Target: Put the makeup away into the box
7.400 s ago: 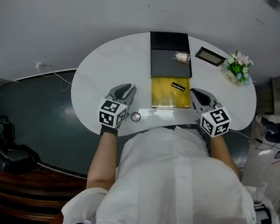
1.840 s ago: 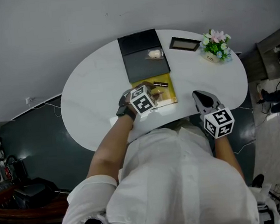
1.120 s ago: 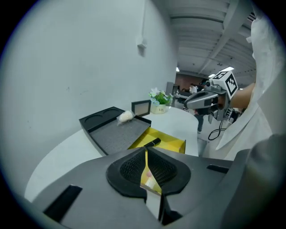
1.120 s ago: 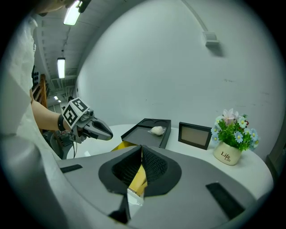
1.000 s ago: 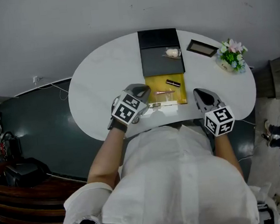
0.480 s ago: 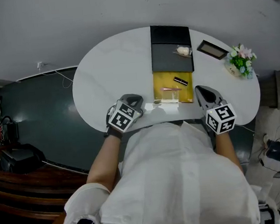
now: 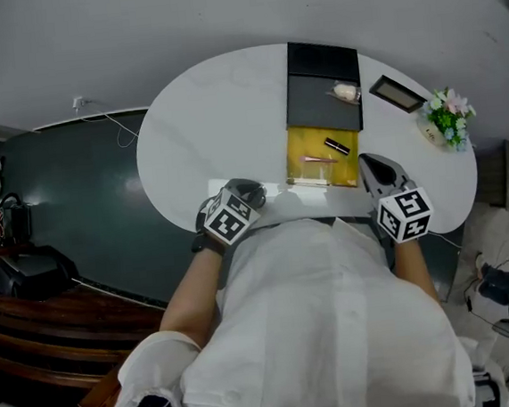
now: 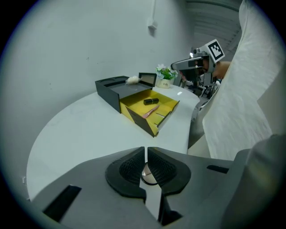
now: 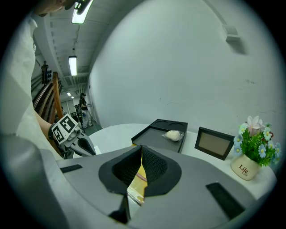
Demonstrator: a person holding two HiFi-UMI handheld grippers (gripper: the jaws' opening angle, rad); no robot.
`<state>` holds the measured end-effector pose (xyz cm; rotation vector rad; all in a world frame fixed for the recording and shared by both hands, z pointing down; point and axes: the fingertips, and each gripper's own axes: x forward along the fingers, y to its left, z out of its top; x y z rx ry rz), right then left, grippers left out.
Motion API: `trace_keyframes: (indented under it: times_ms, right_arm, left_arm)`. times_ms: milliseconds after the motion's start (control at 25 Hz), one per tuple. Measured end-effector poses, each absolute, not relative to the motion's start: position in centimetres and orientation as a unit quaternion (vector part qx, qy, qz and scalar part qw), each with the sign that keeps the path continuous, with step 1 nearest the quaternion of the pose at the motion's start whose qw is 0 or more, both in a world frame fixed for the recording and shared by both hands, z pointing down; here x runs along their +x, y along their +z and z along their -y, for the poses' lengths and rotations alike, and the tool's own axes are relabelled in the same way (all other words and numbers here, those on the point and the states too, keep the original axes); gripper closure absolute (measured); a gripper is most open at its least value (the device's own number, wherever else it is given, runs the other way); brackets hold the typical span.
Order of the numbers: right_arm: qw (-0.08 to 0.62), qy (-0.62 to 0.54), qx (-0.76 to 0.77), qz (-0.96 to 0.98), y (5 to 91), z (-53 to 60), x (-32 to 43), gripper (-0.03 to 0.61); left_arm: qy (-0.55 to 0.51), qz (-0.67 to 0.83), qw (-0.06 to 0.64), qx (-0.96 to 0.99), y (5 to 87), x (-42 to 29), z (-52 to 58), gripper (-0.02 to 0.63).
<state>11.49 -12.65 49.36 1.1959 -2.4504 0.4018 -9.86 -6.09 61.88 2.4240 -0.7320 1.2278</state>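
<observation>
The open box has a yellow lining and lies mid-table in front of its black lid. Inside it are a black lipstick and a thin pink stick. The left gripper view shows the lipstick and the stick in the same box. My left gripper is at the table's near edge, left of the box. Its jaws are shut, and a small round case lies on the table under them. My right gripper hovers shut at the box's right.
A white puff in a wrapper rests on the black lid. A dark picture frame and a small pot of flowers stand at the table's far right. The white table curves away on the left.
My left gripper has pulled back from the box's near left corner, leftward and down to the table's front edge. The right gripper has barely shifted.
</observation>
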Motion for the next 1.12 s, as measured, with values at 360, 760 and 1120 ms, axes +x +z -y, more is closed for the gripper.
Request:
trace_keyframes:
  times_ms: [360, 760, 1120]
  right_arm:
    - [0.196, 0.142, 0.42, 0.875, 49.4, 12.9, 11.4, 0.565]
    - [0.196, 0.144, 0.422, 0.874, 49.5, 12.6, 11.3, 0.565]
    - [0.196, 0.146, 0.43, 0.869, 49.6, 12.5, 12.1, 0.565]
  left_arm:
    - [0.451, 0.232, 0.174, 0.844, 63.4, -9.7, 4.3, 0.453]
    - [0.486, 0.211, 0.158, 0.833, 65.3, -10.2, 3.5, 0.356]
    - [0.518, 0.19, 0.138, 0.823, 67.7, -10.0, 3.3, 0.374]
